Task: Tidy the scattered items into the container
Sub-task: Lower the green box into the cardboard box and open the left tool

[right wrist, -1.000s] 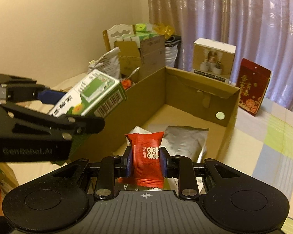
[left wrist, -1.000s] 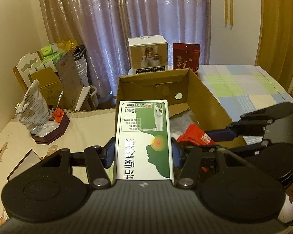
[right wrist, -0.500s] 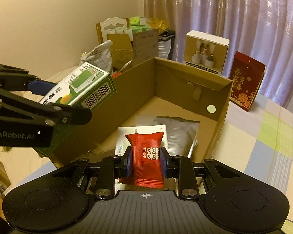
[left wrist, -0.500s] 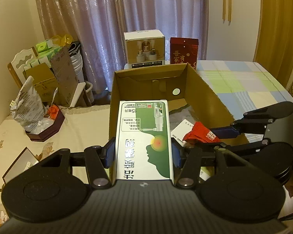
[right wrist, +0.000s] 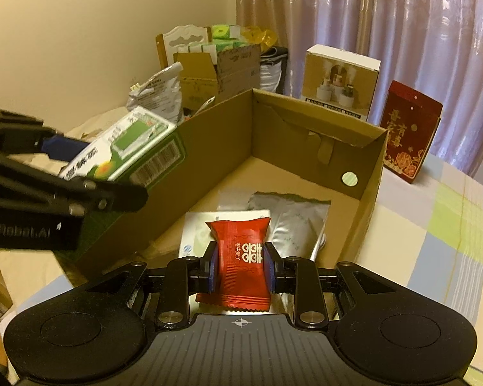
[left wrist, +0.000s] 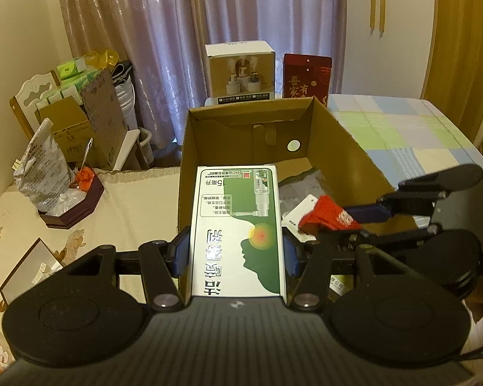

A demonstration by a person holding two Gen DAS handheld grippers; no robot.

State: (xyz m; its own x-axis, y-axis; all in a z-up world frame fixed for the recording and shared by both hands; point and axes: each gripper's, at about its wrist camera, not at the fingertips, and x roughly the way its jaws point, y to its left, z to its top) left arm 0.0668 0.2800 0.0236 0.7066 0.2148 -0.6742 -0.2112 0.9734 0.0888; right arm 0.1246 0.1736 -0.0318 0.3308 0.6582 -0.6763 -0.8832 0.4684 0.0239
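Showing barcode on green box (right wrist: 135,157): right view only.

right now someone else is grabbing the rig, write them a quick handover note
Left gripper: shut on the green and white box, held over the near left wall of the cardboard box.
Right gripper: shut on the red candy packet, held above the carton's near end.
Already inside: a silver foil pouch and a white flat packet.
Left to do: lower and release both held items into the carton. A small framed card lies on the cream cloth outside; whether it belongs in the carton is unclear.
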